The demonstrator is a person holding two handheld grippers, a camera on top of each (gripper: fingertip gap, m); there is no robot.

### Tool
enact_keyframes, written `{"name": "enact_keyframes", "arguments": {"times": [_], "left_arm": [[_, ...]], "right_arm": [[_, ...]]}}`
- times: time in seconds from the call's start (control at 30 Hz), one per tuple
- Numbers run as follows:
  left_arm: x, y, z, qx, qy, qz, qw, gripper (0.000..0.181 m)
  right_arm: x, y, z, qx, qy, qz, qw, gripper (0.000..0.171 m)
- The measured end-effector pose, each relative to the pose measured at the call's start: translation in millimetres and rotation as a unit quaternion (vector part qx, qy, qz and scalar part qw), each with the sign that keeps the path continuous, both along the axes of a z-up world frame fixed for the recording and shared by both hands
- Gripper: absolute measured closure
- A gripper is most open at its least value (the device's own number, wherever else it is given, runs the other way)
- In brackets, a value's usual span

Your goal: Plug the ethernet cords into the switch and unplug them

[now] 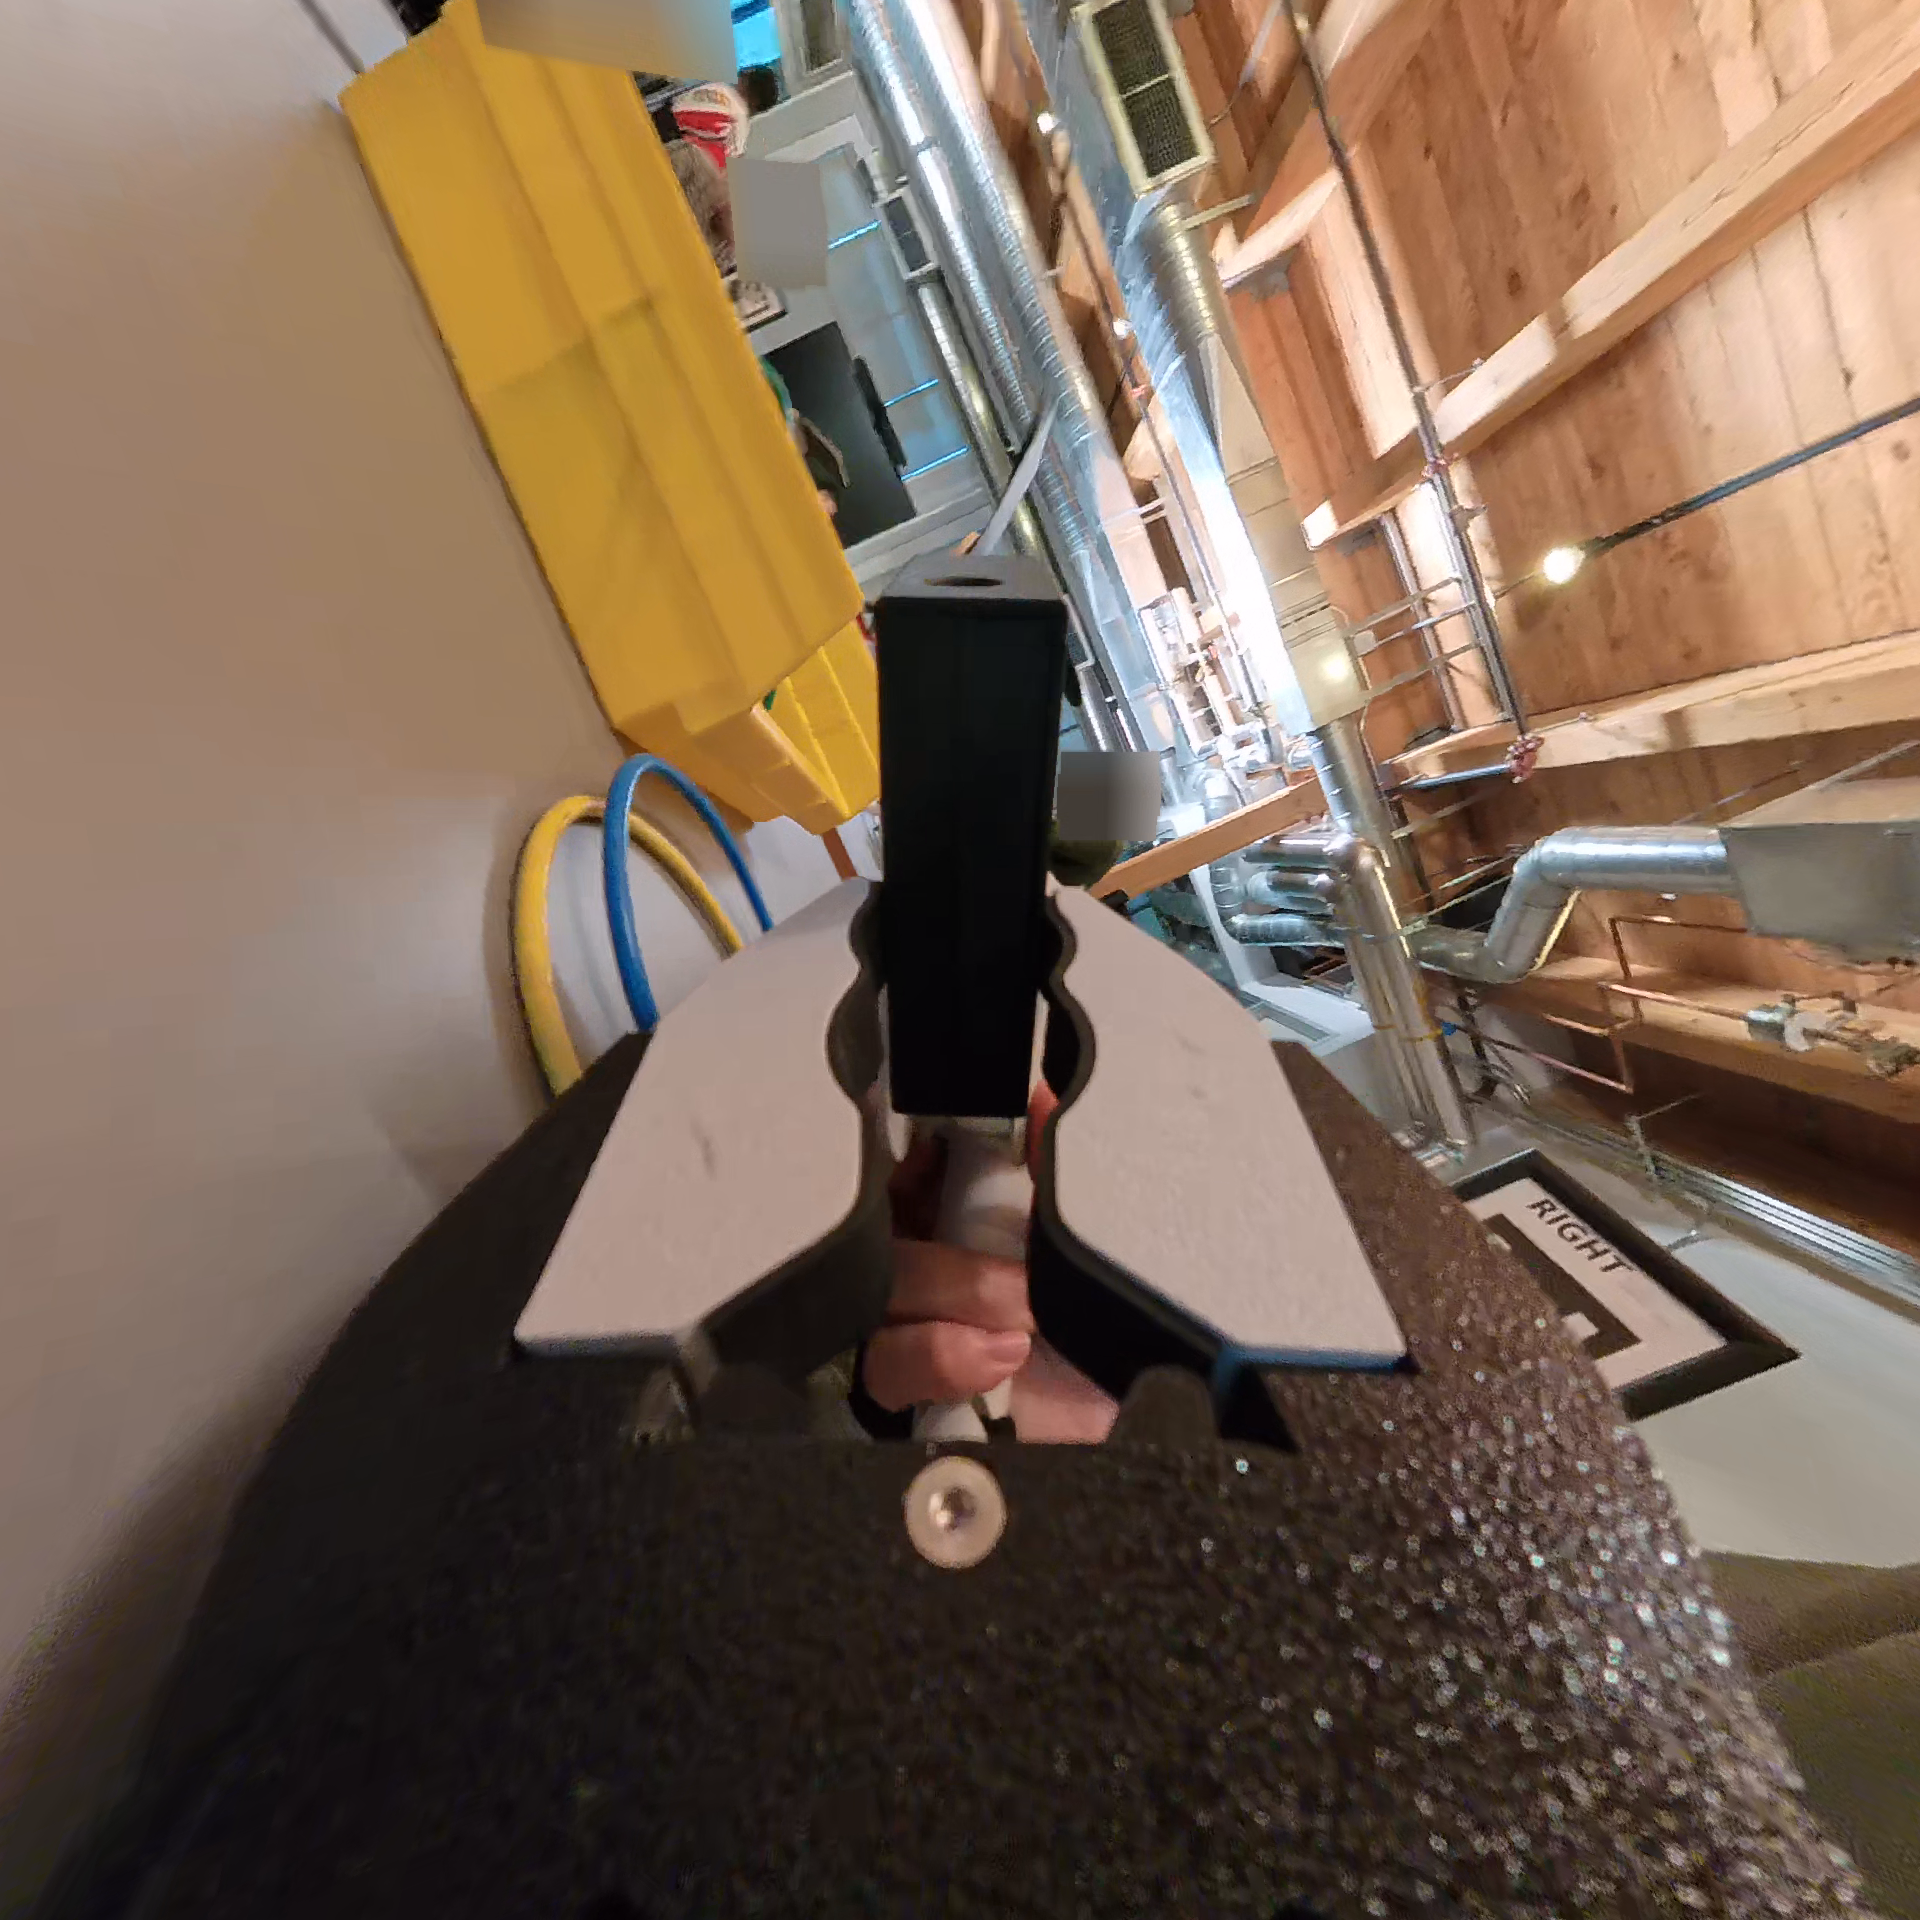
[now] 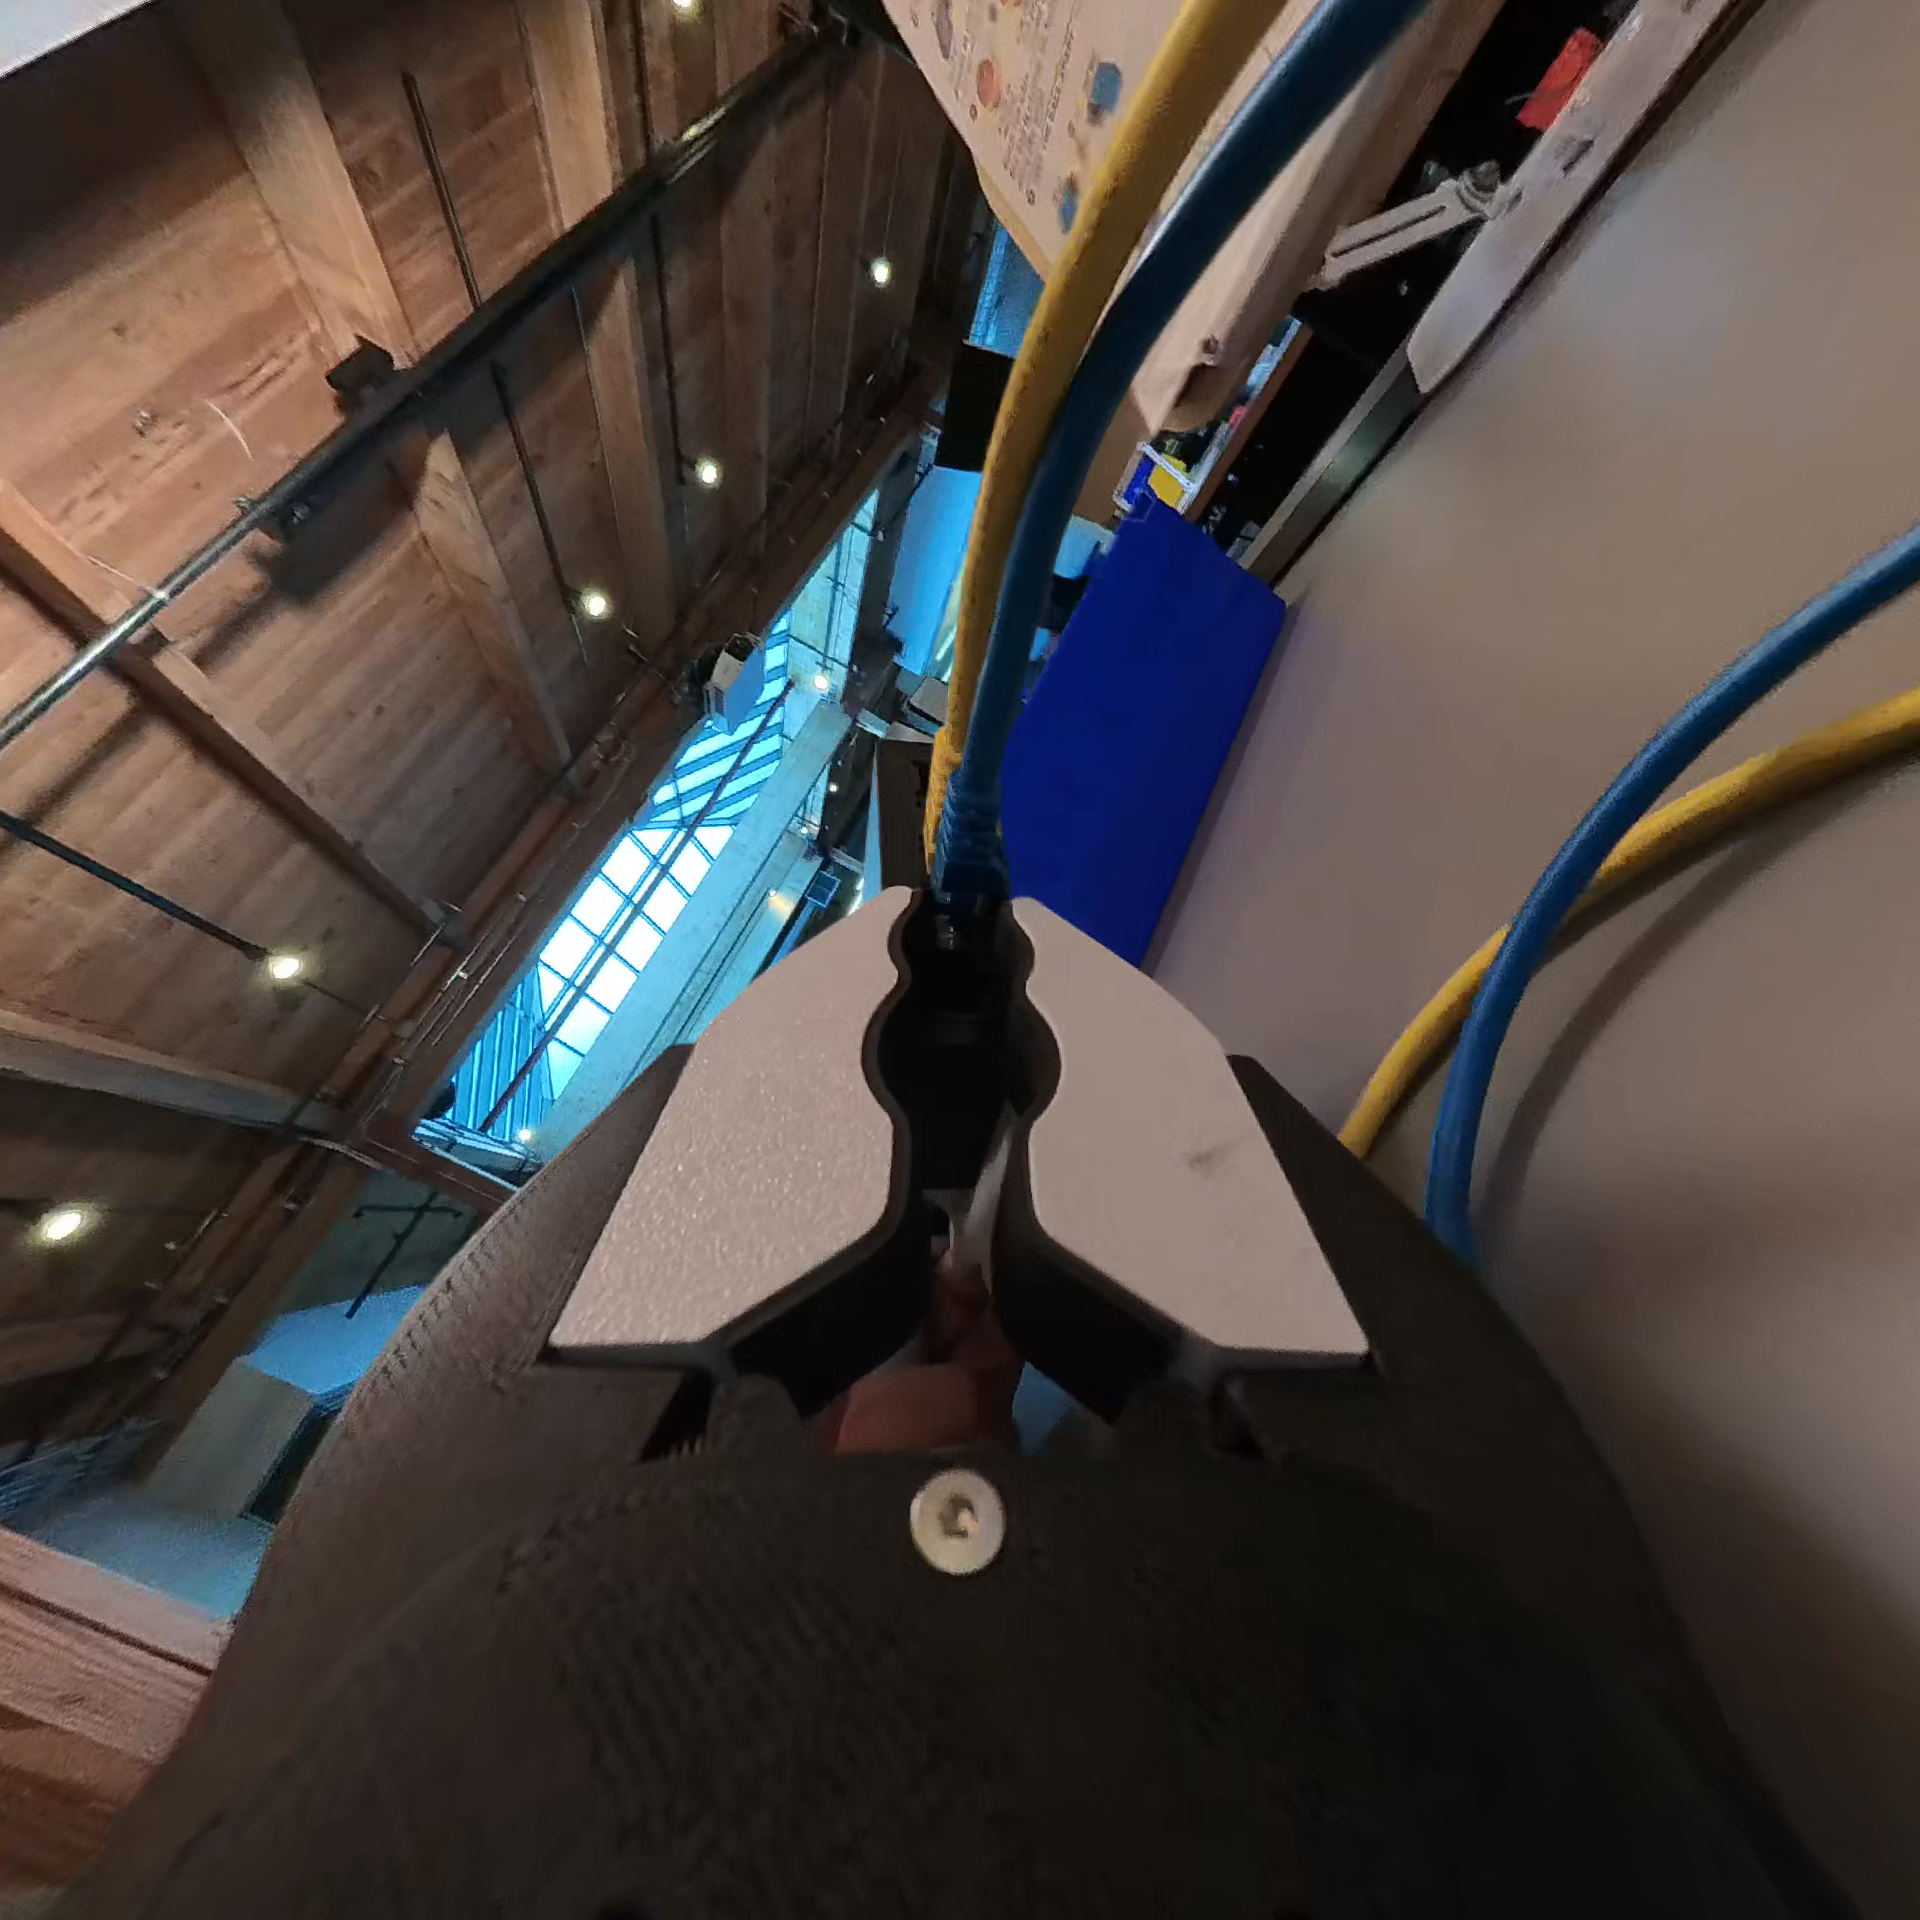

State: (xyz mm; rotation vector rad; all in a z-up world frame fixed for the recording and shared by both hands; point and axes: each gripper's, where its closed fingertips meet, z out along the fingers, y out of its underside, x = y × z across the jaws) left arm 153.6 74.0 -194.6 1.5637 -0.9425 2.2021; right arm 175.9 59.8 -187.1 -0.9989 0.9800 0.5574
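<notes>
Left gripper (image 1: 961, 935) closed on a black box (image 1: 968, 831) – presumably the switch – held upright between the grey pads, rigid, hard-sided, probably light, clamped across its narrow faces near the lower half. Smooth plastic, so liable to slip or twist if pushed off-axis; best squeezed flat-on, as now. Beyond it, loops of yellow cord (image 1: 540, 935) and blue cord (image 1: 634, 883) against a pale wall, beside yellow bins (image 1: 582, 364). Right gripper (image 2: 961, 925) almost fully closed on the blue cord's boot (image 2: 966, 842), the plug end itself hidden in the dark gap between the pads, so cannot tell whether seated in anything. Blue cord (image 2: 1049, 468) arching away with a yellow cord (image 2: 1008, 468) right alongside – both springy, moderately stiff, inclined to tug the plug sideways. Plug small, with a brittle latch tab likely; best gripped on the moulded boot just behind the connector, never on bare cable, keeping it straight with the port. No port face visible in either view.
</notes>
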Motion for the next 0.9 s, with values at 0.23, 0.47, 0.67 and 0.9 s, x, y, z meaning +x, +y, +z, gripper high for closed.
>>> {"name": "enact_keyframes", "arguments": {"times": [0.23, 0.47, 0.67, 0.9], "left_arm": [[-2, -2, 2, -0.074, 0.017, -0.021, 0.997, 0.154], [-1, -3, 7, 0.022, -0.046, 0.012, 0.999, 0.155], [-4, 1, 16, 0.010, -0.069, 0.011, 0.997, 0.155], [-5, -6, 12, -0.009, -0.056, -0.015, 0.998, 0.155]], "right_arm": [[-3, -3, 1, -0.066, -0.062, 0.005, 0.996, 0.161], [-4, -5, 6, -0.029, -0.054, 0.012, 0.998, 0.162], [-2, 1, 14, 0.039, -0.007, 0.019, 0.999, 0.159], [1, 0, 14, 0.061, -0.007, -0.002, 0.998, 0.158]]}}
